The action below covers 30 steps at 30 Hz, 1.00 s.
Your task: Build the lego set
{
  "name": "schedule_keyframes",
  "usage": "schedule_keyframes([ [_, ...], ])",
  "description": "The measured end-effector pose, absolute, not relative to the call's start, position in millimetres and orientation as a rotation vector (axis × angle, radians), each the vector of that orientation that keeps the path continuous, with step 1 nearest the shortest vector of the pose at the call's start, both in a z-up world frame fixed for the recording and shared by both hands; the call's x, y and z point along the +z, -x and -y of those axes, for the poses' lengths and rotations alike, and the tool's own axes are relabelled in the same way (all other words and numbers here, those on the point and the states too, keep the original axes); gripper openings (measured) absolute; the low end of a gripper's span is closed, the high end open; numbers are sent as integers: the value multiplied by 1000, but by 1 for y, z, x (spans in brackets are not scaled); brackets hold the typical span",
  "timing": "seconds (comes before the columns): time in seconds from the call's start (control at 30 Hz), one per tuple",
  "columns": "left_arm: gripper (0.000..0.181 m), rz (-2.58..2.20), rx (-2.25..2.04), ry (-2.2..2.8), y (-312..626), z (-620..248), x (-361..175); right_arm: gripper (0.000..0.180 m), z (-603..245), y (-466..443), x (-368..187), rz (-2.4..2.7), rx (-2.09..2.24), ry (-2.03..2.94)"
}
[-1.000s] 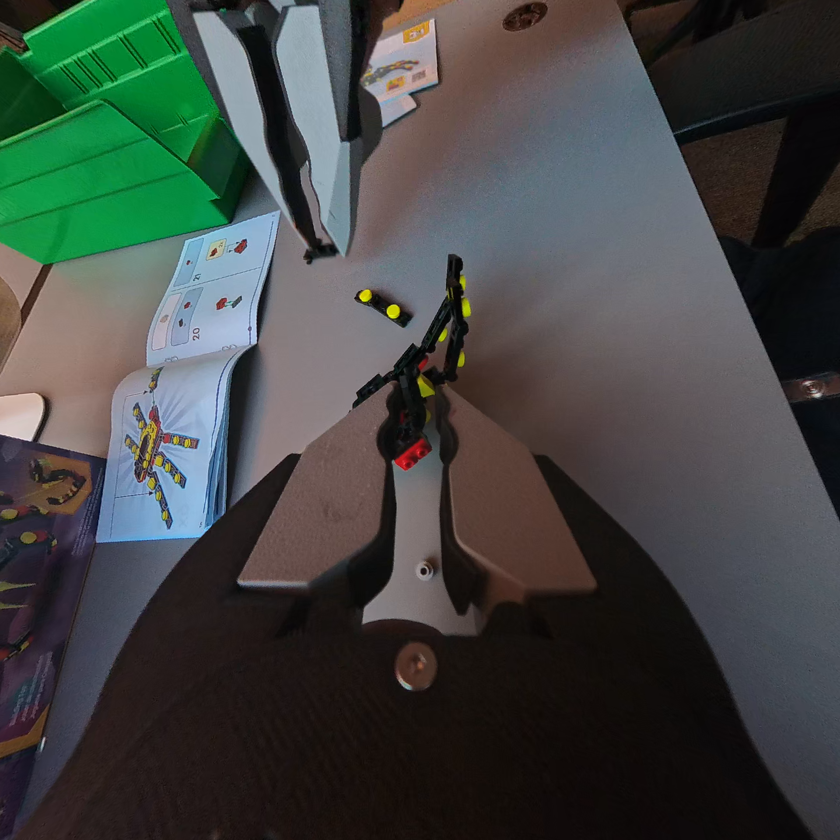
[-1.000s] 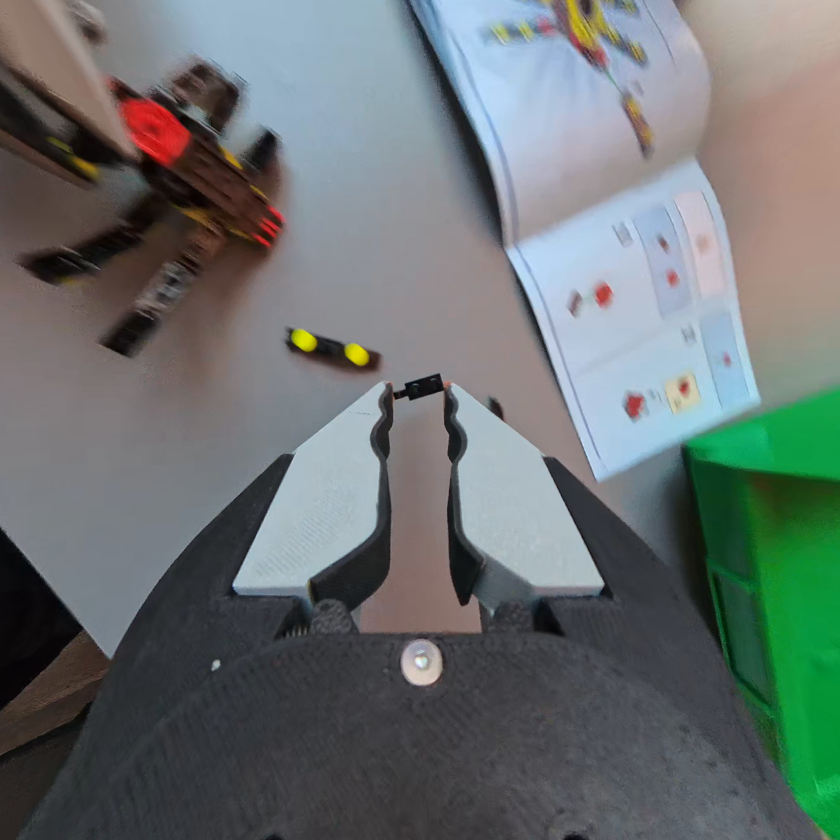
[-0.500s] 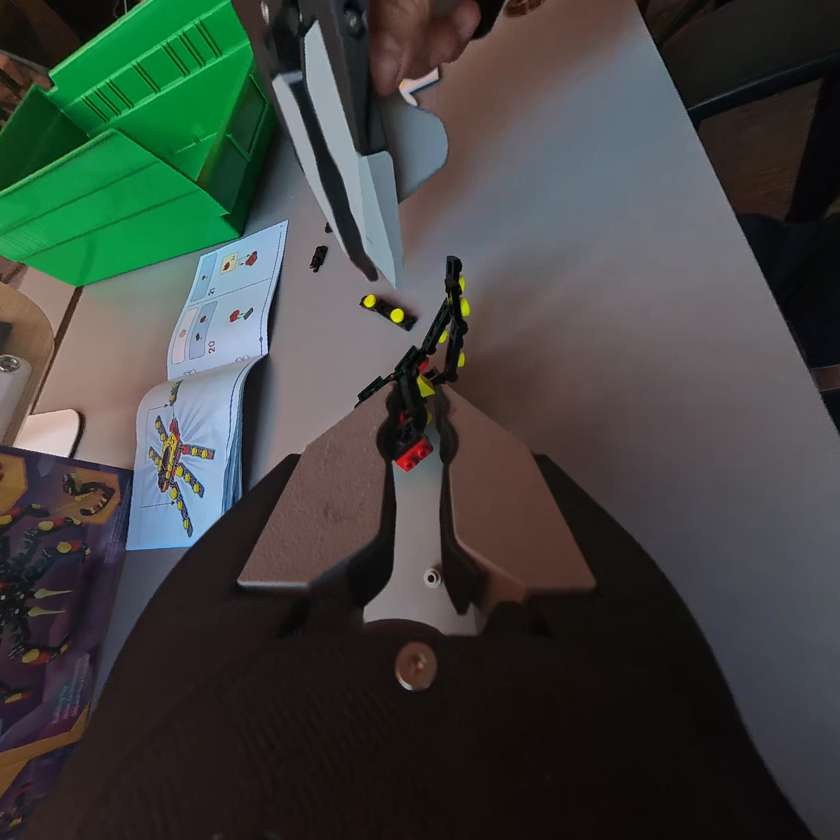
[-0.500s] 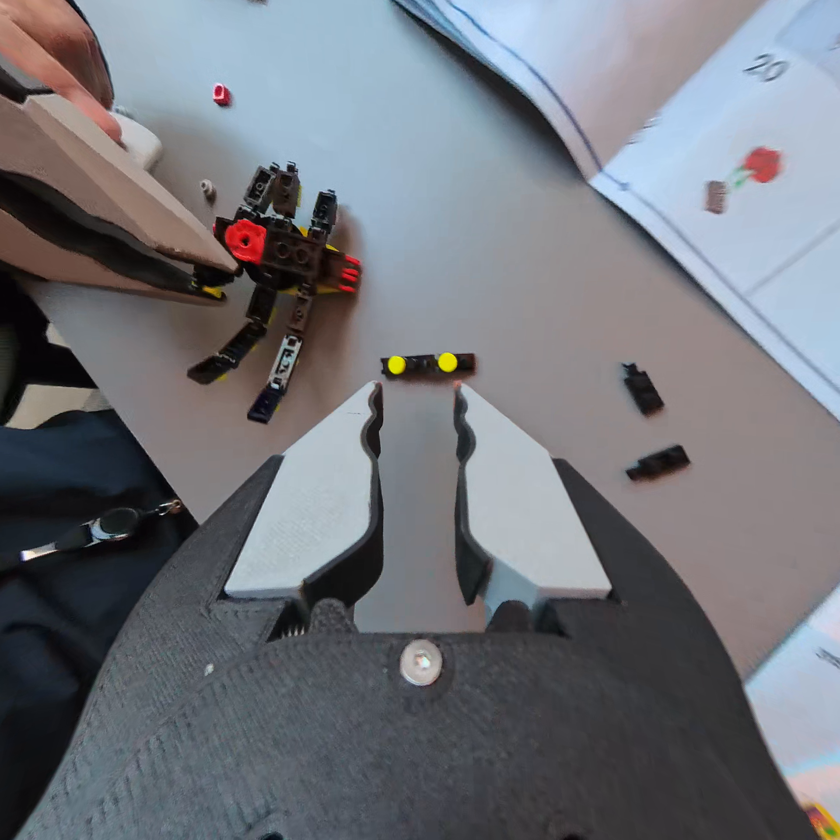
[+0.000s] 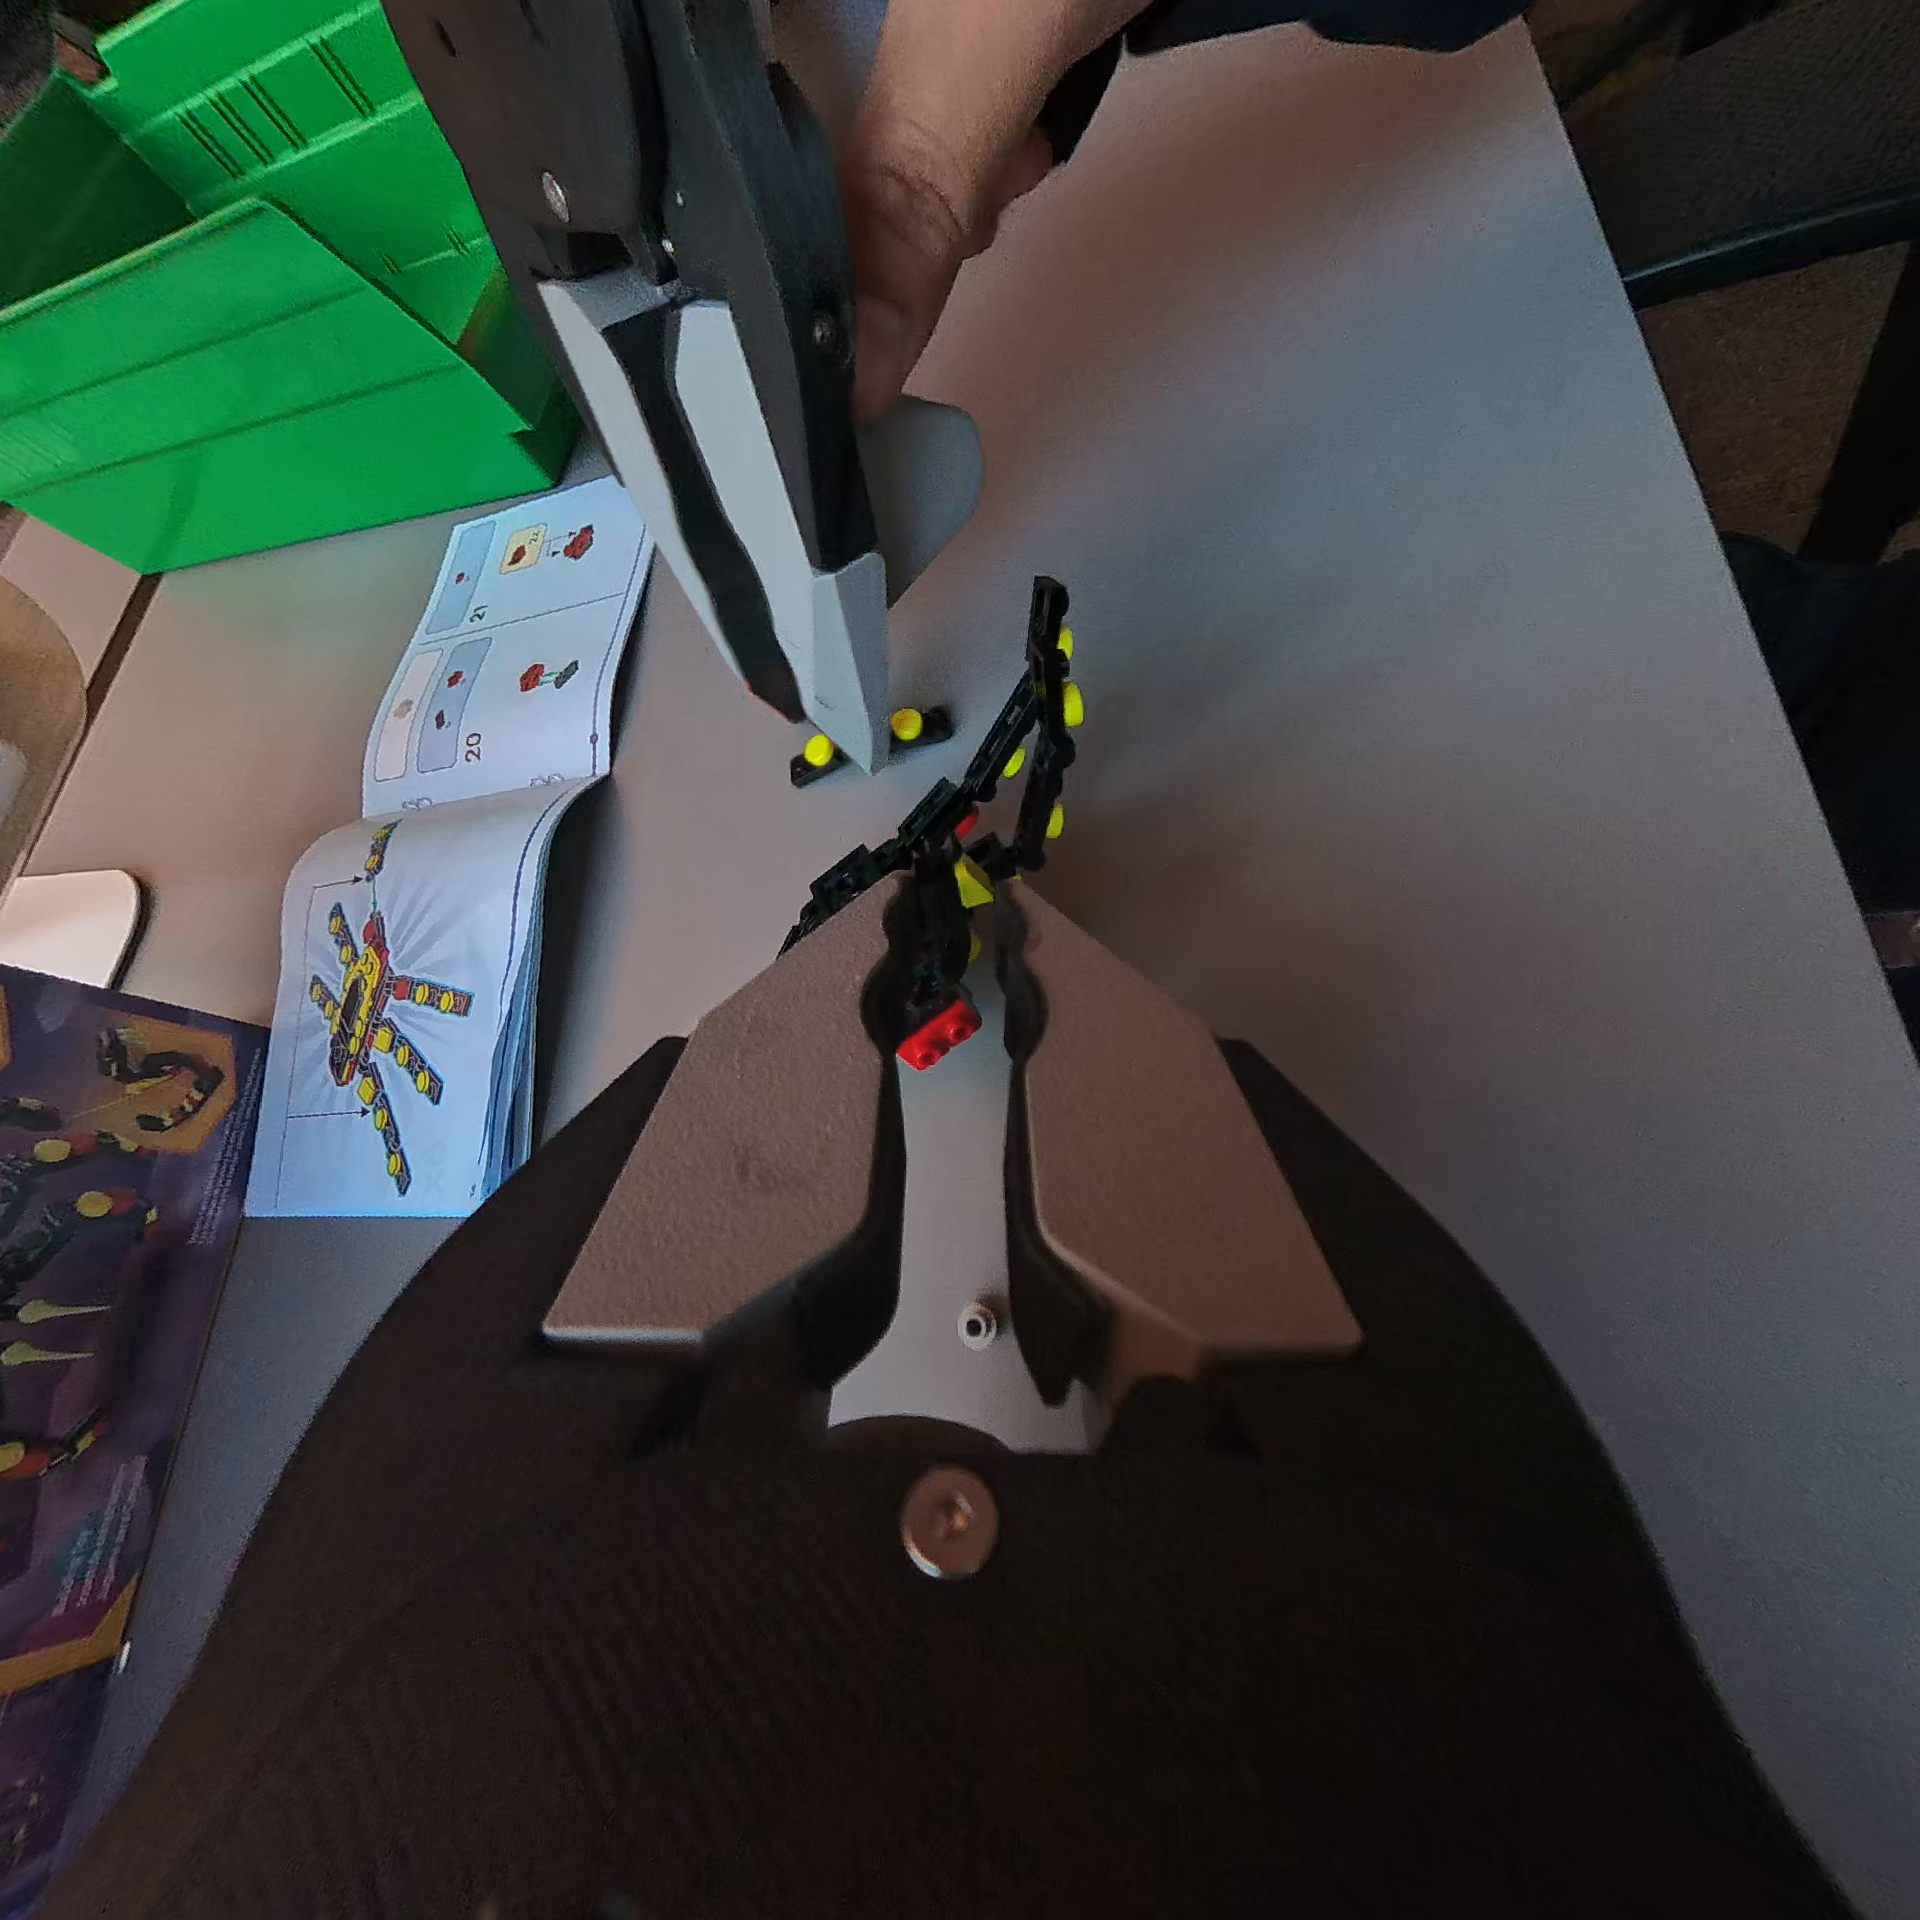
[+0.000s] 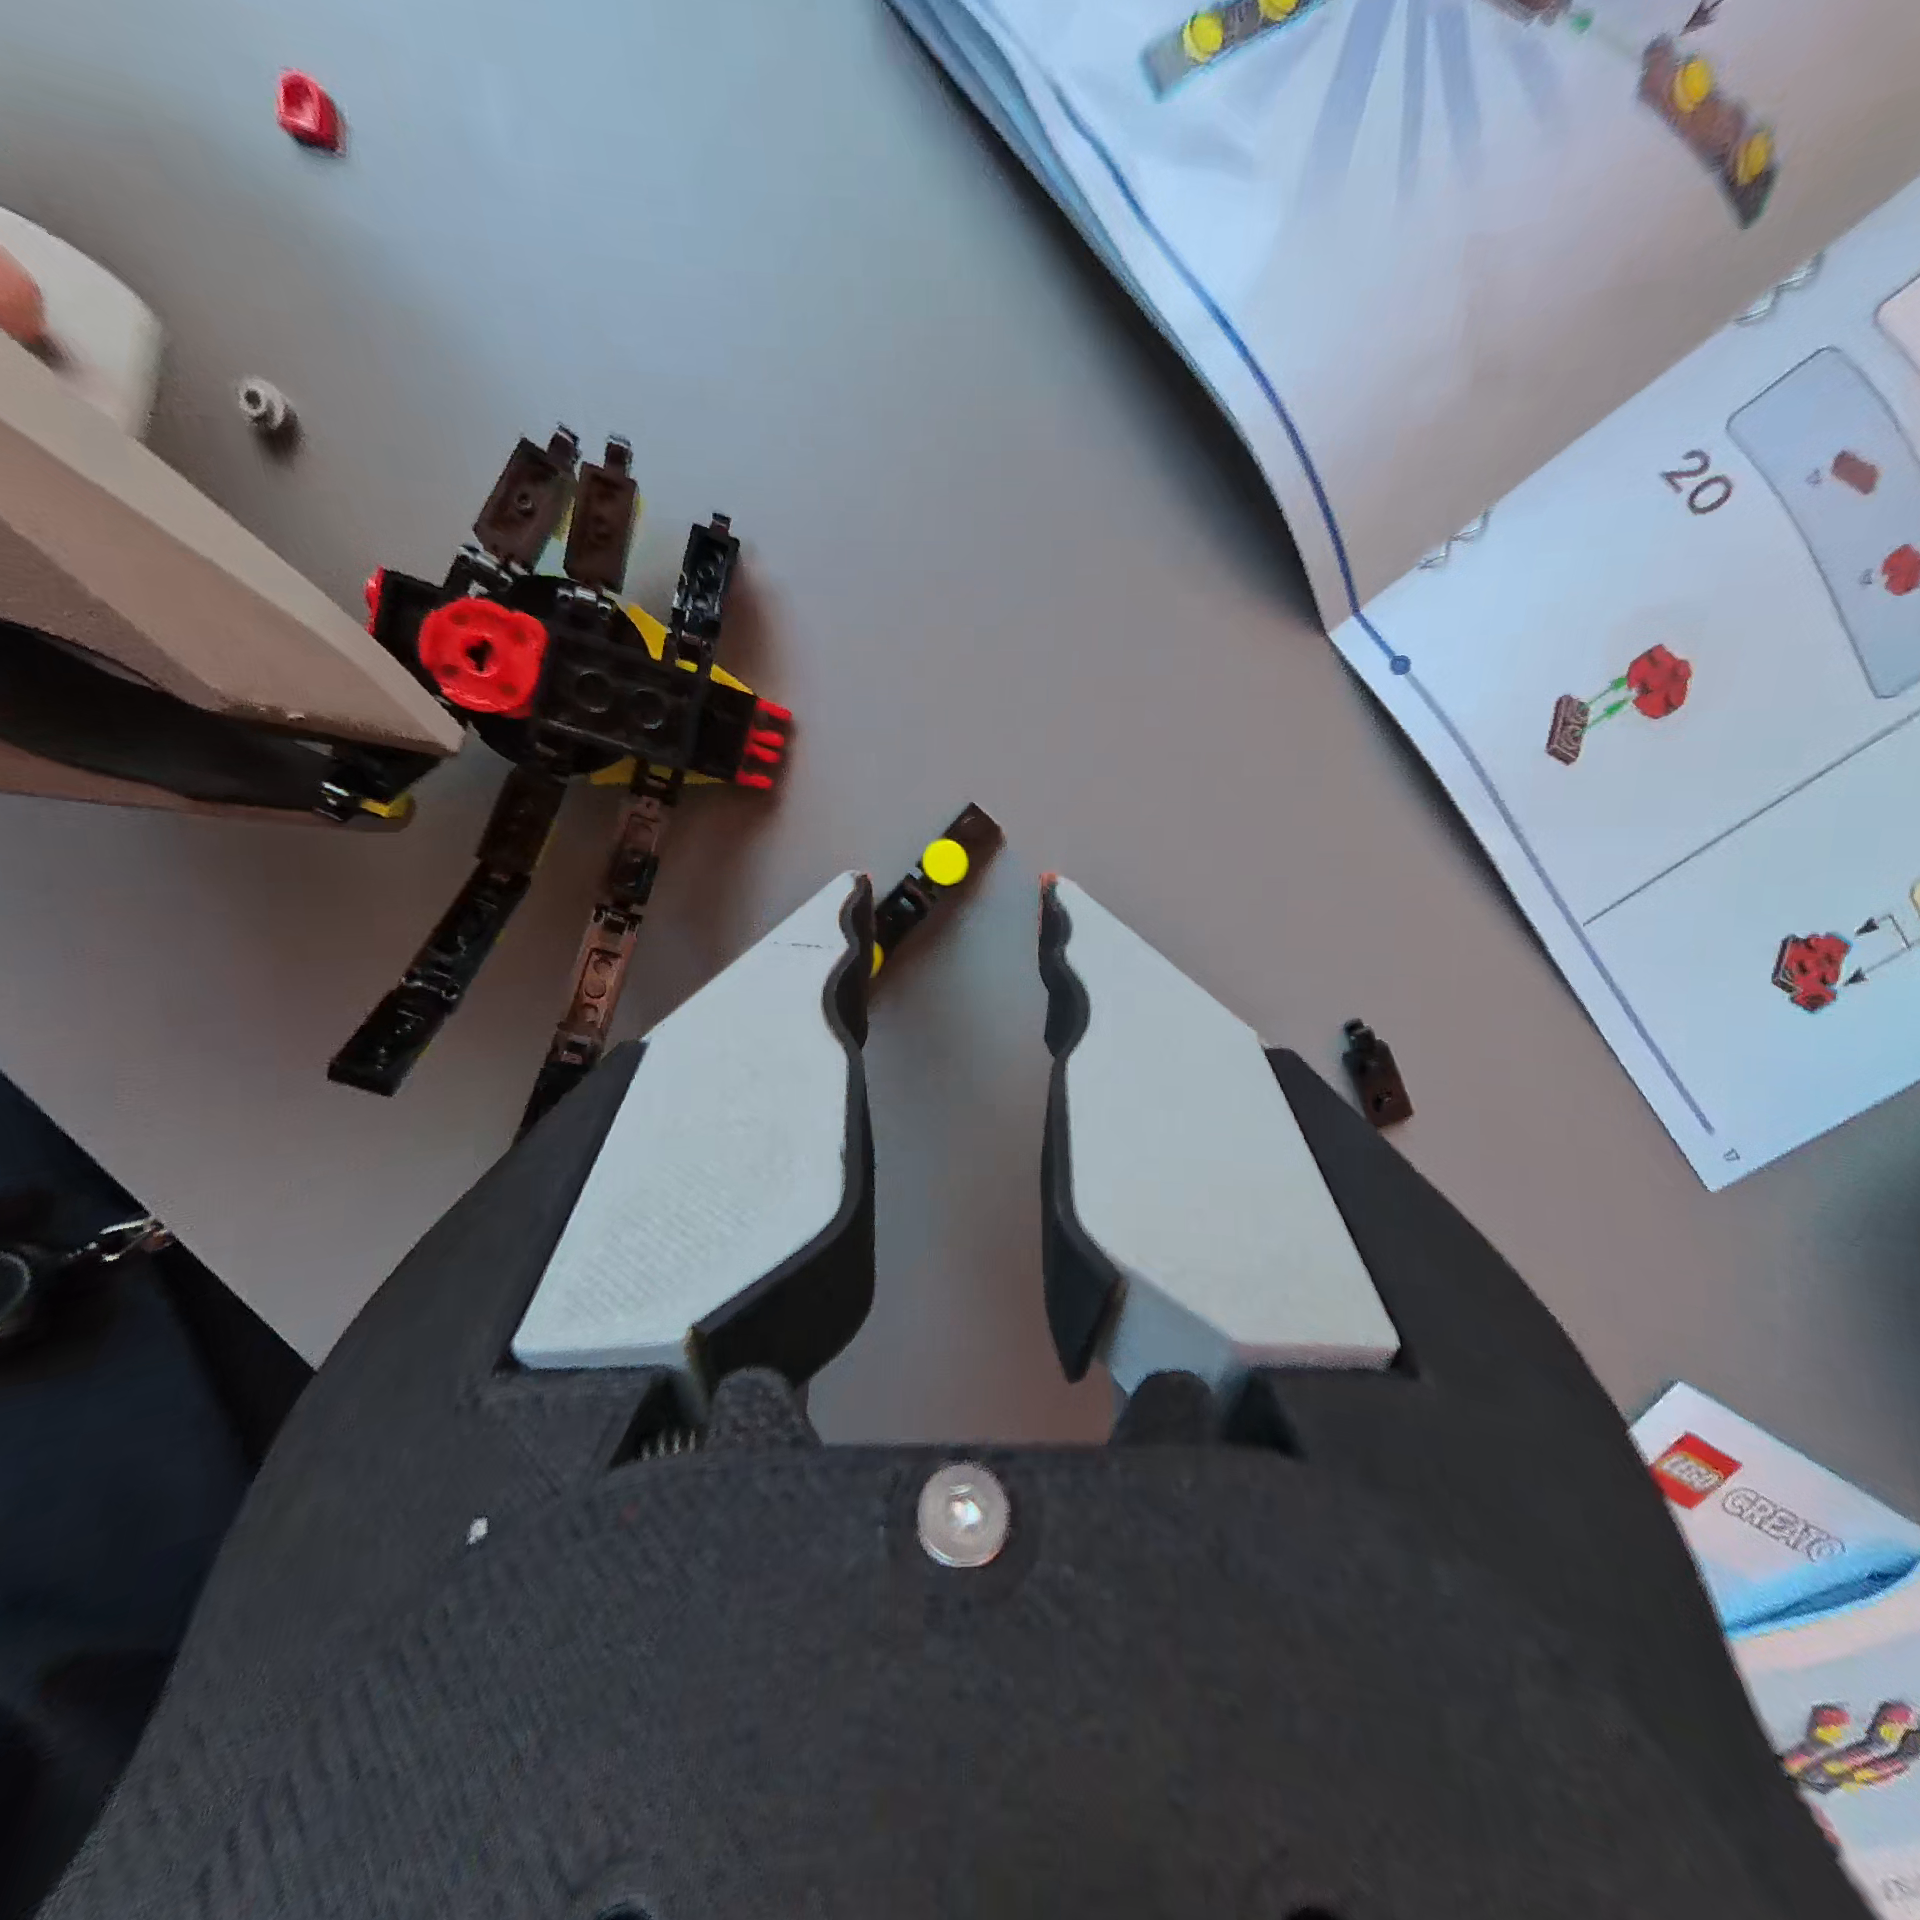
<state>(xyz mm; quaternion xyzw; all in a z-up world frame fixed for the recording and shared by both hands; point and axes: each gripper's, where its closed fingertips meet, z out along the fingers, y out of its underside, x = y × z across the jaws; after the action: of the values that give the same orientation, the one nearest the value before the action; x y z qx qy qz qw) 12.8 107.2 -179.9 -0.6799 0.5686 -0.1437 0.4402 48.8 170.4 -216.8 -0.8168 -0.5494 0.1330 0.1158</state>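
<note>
My left gripper is shut on the black, yellow and red lego model and holds it at the table. In the right wrist view the model shows its underside with a red round piece, and the left gripper grips its edge. My right gripper is open, low over the table. A short black bar with yellow studs lies slanted between its fingers, against the left finger. In the left wrist view the right gripper stands over that bar.
An open instruction booklet lies beside the bar, also in the left wrist view. Loose pieces lie about: a small black one, a red one, a grey one. Green bins stand behind. A purple box lies at left. Left tips to right tips: about 8 cm.
My right gripper dropped a small black piece, moved to the yellow-studded bar and lowered around it. The bar has turned from crosswise to slanted. The left gripper kept the model in place.
</note>
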Motion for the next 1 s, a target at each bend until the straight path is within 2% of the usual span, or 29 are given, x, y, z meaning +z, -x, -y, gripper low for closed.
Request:
schedule_keyframes([
  [0.03,10,-1412,-353,1688,-13,-107,-180,27,-170,-49,-217,1599,382,2408],
  [0.2,10,-1402,-338,1684,-13,-109,-179,6,-162,-47,-218,1642,423,2449],
  [0.33,10,-1325,-396,1704,-14,-113,-171,5,-163,-42,-210,1606,492,2360],
  [0.53,10,-1209,-510,1725,-19,-118,-161,5,-169,-5,-111,1251,1011,1847],
  [0.67,10,-1139,-429,1731,-12,-131,-160,5,-155,5,-84,1094,1235,1712],
  [1.0,10,-970,-339,1731,-8,-148,-151,5,-158,6,-92,913,935,1593],
])
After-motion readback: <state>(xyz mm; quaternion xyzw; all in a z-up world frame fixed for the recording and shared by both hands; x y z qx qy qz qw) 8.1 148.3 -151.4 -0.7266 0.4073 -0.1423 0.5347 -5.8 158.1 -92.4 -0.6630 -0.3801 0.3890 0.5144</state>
